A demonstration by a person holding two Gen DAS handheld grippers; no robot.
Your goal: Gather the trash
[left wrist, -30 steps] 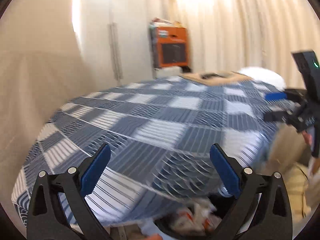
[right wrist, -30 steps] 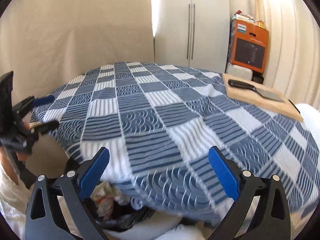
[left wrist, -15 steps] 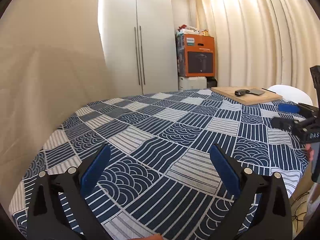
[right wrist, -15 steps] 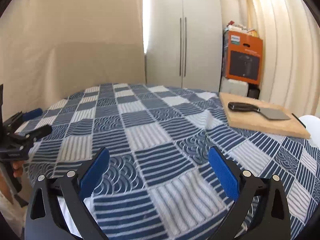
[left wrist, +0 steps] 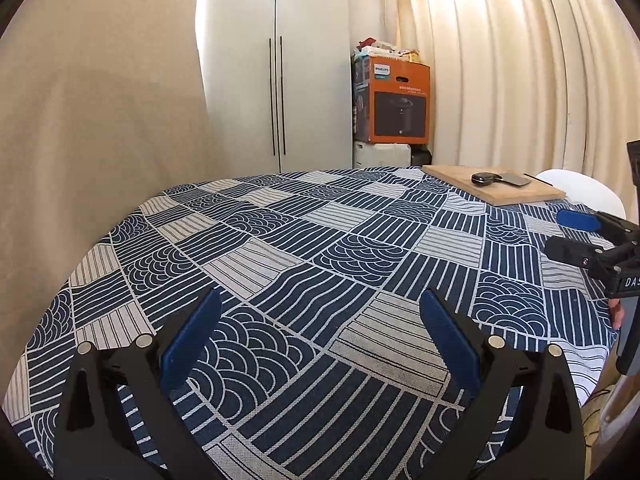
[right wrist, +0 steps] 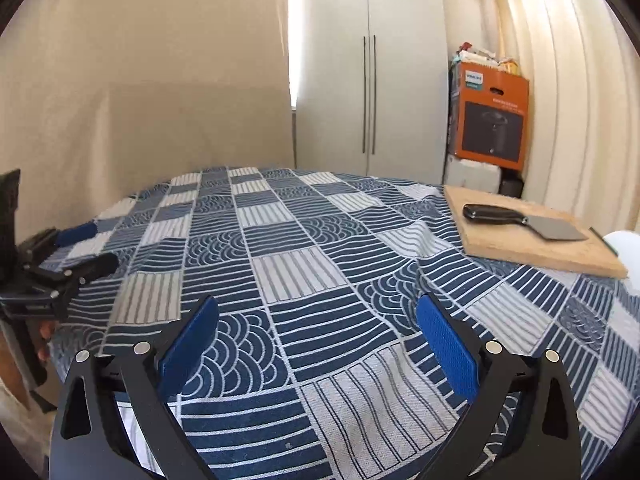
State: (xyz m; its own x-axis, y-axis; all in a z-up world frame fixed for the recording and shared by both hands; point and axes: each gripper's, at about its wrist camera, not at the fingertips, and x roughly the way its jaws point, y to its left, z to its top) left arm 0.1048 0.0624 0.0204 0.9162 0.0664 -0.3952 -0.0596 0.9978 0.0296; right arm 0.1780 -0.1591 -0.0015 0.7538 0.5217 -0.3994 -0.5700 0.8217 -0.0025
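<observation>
Both tools have come up from below the table edge: a second ago they looked down past the hanging cloth at a dark bin of crumpled waste, and now that bin has dropped out of view and both look level across the tabletop.

The left tool (left wrist: 320, 332) hovers over the near edge with its blue pads spread wide and nothing between them. The right tool (right wrist: 318, 330) hangs beside it, likewise spread and empty; each shows at the edge of the other's view, held at about the same height, well apart. Raised and open like this, they seem placed to scan the surface for anything left to pick up.

Beyond them the tabletop (left wrist: 280, 248), covered in a blue-and-white patterned cloth, carries no visible trash. The only things on it sit at the far right: a wooden cutting board (right wrist: 532, 236) with a black-handled cleaver (right wrist: 520, 222) lying flat on top, clear of both tools and probably not waste. Past the table stand a white cabinet (left wrist: 276, 64), an orange box (left wrist: 400, 104) and pale curtains (left wrist: 520, 60). Judging by this, the collecting looks nearly or wholly finished.
</observation>
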